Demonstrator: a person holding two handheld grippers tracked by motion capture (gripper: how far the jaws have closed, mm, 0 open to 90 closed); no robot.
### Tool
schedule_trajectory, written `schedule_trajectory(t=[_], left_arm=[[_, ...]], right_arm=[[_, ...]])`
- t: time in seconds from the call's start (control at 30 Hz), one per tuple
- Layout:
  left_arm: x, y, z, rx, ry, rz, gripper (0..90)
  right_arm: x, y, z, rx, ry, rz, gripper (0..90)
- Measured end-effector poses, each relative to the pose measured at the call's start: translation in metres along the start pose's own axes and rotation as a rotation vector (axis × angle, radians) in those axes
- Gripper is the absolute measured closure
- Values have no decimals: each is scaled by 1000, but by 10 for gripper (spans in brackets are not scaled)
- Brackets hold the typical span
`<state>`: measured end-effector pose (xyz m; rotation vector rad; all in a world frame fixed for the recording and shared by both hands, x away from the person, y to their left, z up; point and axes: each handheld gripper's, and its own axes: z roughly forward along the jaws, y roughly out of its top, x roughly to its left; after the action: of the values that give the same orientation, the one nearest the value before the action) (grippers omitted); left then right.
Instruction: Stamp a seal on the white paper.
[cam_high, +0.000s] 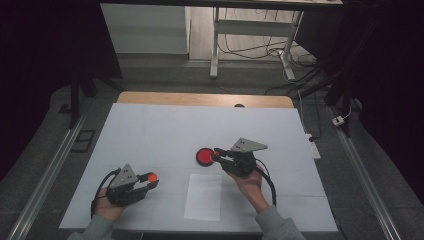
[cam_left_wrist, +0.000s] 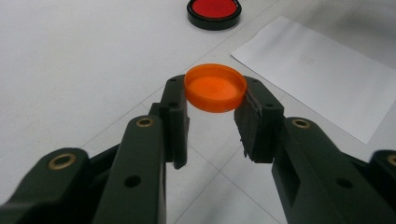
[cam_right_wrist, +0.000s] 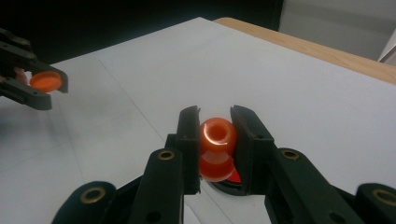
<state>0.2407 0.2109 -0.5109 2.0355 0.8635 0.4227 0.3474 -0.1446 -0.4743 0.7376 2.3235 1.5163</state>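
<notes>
Left claw (cam_left_wrist: 212, 109) is gripping an orange cap (cam_left_wrist: 215, 87); right claw (cam_right_wrist: 215, 122) is clamping a small orange bottle (cam_right_wrist: 217, 147) above the red dish (cam_high: 204, 156).

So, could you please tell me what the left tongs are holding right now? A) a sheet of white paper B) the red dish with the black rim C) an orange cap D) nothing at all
C: in the left gripper view the left tongs clamp a round orange cap between their pads, while the white paper and the red dish lie on the table beyond.
</notes>
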Motion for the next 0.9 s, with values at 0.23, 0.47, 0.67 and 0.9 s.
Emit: schedule_trajectory(t=[0.23,0.47,0.67,0.9], left_arm=[[0,0,0,1,-1,-2,650],[0,0,0,-1,-1,-2,650],[0,0,1,1,-1,-3,650],[0,0,0,0,-1,-2,650]], right_arm=[[3,-1,-4,-7,22,-7,723],[7,-5,-6,3,36,-12,722],[8,-10,-10,-1,41,-13,722],[10,-13,-15,-2,46,-19,722]])
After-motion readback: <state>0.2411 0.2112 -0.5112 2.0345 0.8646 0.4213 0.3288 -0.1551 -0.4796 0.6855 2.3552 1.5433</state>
